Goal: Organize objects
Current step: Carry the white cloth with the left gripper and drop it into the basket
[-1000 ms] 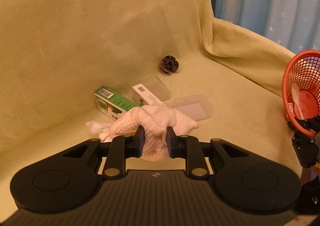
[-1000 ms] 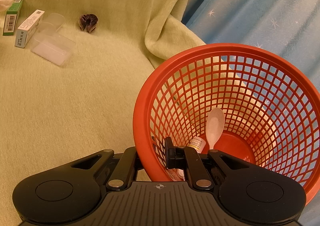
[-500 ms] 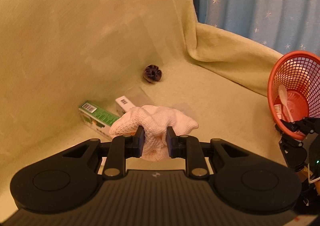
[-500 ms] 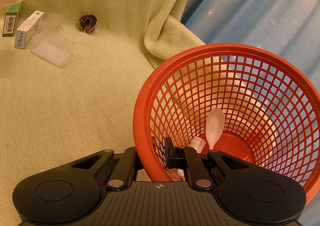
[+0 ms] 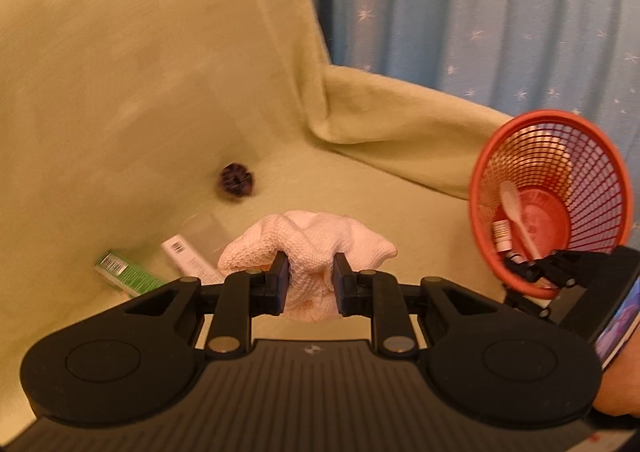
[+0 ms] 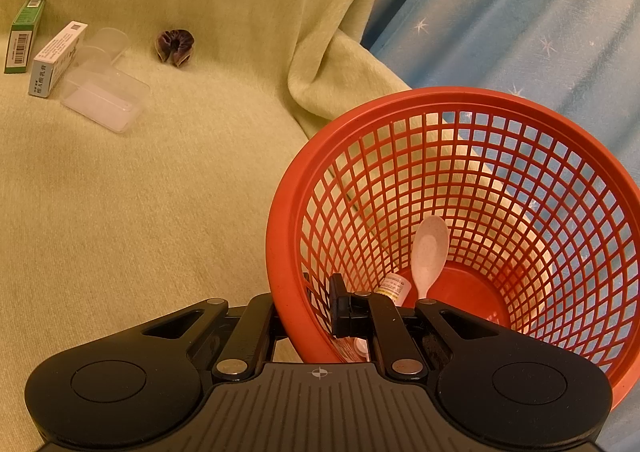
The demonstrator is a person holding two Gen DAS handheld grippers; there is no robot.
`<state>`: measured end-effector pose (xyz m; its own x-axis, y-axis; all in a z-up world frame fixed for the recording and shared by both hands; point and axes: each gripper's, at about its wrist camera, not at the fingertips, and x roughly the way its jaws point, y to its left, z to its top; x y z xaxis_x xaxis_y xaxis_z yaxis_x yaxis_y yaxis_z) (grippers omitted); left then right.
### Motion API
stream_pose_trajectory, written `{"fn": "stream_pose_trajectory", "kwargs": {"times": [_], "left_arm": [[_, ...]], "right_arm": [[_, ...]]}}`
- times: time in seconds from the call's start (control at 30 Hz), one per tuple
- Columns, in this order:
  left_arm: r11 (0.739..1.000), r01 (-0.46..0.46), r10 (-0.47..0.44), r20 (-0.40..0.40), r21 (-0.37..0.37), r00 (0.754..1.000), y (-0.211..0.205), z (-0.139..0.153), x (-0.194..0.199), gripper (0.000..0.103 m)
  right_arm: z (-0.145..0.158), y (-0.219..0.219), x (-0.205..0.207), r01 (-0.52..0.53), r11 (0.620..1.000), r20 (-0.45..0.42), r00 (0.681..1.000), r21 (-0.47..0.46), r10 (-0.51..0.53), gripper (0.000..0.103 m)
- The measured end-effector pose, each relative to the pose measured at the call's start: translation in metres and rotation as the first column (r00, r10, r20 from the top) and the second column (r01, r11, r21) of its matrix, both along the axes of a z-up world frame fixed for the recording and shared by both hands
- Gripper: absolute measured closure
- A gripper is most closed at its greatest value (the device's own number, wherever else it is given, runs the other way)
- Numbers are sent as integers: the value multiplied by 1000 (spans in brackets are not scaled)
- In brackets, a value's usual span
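Now left gripper (image 5: 308, 284) pinching bunched cloth (image 5: 308, 248), long axis sideways, lifted nearer basket (image 6: 296, 187) than before; right gripper (image 6: 308, 316) clamped on basket rim, unmoved.

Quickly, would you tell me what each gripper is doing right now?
Left gripper: shut on the pink cloth.
Right gripper: shut on the rim of the red basket.

Each matte black gripper (image 5: 308, 278) has ribbed base, round side discs, silver screws.
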<state>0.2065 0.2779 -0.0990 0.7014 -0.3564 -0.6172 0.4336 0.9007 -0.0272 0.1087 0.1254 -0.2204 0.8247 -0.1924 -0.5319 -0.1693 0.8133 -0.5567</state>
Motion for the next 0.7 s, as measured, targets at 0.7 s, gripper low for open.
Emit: {"fn": "stream_pose_trajectory", "kwargs": {"times": [0.7], "left_arm": [[940, 340, -337, 58, -43, 940, -107, 39, 11, 84]], "right_arm": [[3, 2, 7, 4, 1000, 5, 1000, 11, -4, 98]]}}
